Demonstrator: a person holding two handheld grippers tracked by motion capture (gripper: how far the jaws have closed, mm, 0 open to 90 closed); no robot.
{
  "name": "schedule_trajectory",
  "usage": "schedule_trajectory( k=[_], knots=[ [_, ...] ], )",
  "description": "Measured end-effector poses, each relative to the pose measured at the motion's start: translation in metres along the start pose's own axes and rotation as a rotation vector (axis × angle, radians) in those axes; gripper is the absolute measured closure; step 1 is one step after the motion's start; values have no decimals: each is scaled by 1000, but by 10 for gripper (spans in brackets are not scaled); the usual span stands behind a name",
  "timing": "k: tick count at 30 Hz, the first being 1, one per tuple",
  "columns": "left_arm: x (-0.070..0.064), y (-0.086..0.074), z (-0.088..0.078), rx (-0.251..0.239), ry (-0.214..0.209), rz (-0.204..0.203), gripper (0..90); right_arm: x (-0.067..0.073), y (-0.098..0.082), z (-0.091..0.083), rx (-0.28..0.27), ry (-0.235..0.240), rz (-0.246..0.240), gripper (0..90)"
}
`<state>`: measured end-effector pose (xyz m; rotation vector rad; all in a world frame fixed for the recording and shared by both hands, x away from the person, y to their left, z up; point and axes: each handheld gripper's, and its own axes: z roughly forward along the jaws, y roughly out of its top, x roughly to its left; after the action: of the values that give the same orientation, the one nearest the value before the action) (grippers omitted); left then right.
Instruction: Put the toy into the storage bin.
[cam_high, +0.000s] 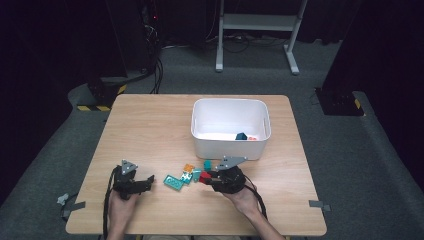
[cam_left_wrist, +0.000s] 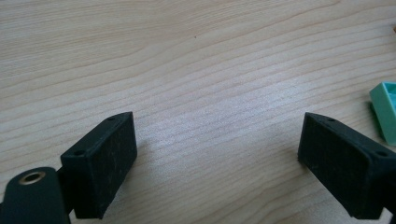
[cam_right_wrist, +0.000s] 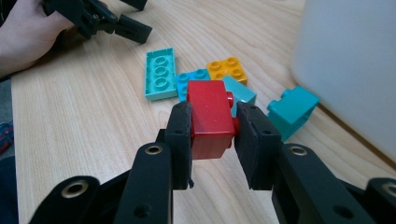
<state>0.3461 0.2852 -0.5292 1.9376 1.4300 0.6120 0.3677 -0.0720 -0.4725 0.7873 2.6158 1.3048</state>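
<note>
Left gripper (cam_high: 150, 180) resting low on wood table (cam_high: 150, 125), jaws spread wide, nothing between; keep it parked clear of pile

Mint plate (cam_right_wrist: 160, 73), orange brick (cam_right_wrist: 228, 69), teal bricks (cam_right_wrist: 293, 109): hard glossy plastic, studded tops, loose heap just left of red brick

Right gripper (cam_right_wrist: 213, 126) clamped on red brick (cam_right_wrist: 210, 116), studs against one pad; likely bound for white bin (cam_high: 230, 127) just beyond: lift straight, clear rim, then release

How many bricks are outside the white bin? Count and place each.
6. A red brick sits in the right gripper's fingers. On the table: mint plate, blue brick, orange brick, teal brick. A second teal brick lies beside the white bin. Others may be hidden.
</note>
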Motion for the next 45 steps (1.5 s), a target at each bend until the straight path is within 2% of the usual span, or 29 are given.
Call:
schedule_trajectory(
  k=[24,30,45],
  knots=[
    [0,0,0,0,0,0,115,-14,16,-29,-52,-35,17,678],
    [0,0,0,0,0,0,115,-16,21,-36,-63,-45,8,678],
    [0,0,0,0,0,0,115,-27,36,-56,-96,-72,30,678]
  ],
)
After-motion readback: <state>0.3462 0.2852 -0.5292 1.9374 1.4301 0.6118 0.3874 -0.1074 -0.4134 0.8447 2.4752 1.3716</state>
